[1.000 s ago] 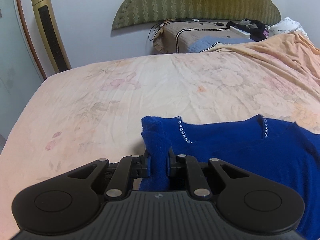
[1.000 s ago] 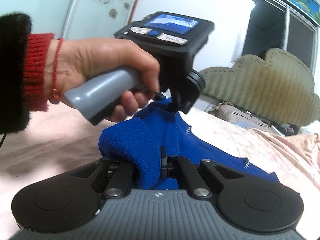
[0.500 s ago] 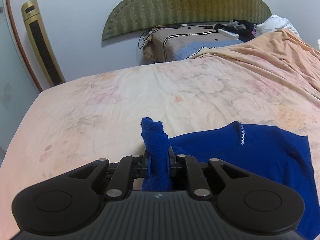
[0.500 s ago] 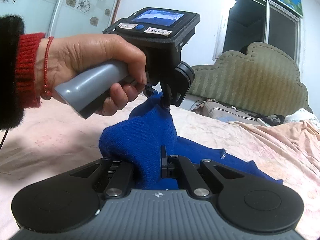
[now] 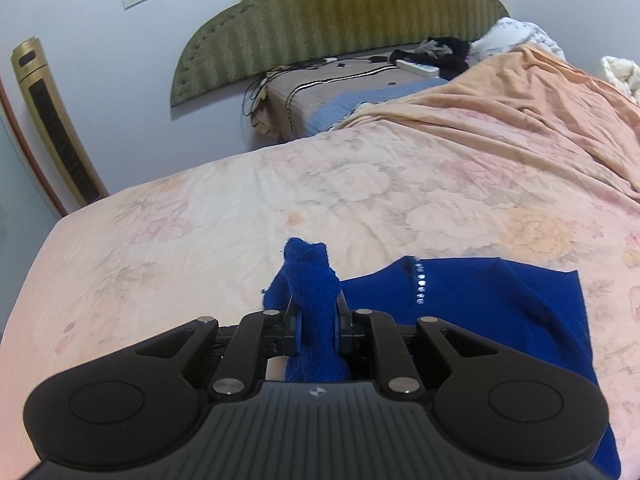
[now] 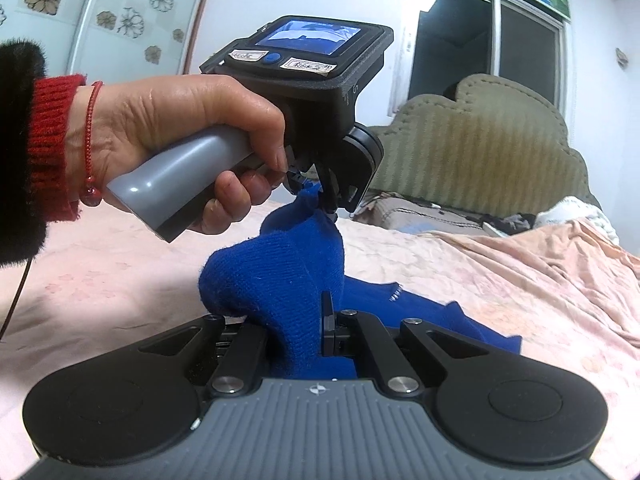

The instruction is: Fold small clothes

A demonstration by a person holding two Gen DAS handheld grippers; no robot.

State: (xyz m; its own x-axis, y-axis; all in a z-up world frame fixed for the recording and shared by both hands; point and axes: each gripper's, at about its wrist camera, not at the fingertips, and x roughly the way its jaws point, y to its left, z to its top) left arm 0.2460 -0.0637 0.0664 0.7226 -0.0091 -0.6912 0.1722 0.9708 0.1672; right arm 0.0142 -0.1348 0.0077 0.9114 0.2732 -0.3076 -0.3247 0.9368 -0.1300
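The left hand-held gripper [image 5: 318, 330] is clamped on a bunched edge of the blue sweater [image 5: 480, 312]. The right hand-held gripper [image 6: 298, 330] pinches another fold. Between them the knit lifts; the rest trails rightward, flat on the bed [image 5: 200, 240].

Wide open floral pink bedsheet [image 5: 224, 216] is seen ahead and leftward. Passage rightward is blocked by a rumpled peach blanket [image 5: 532, 120]; far ahead, by a cluttered brown pillow [image 5: 320, 96].
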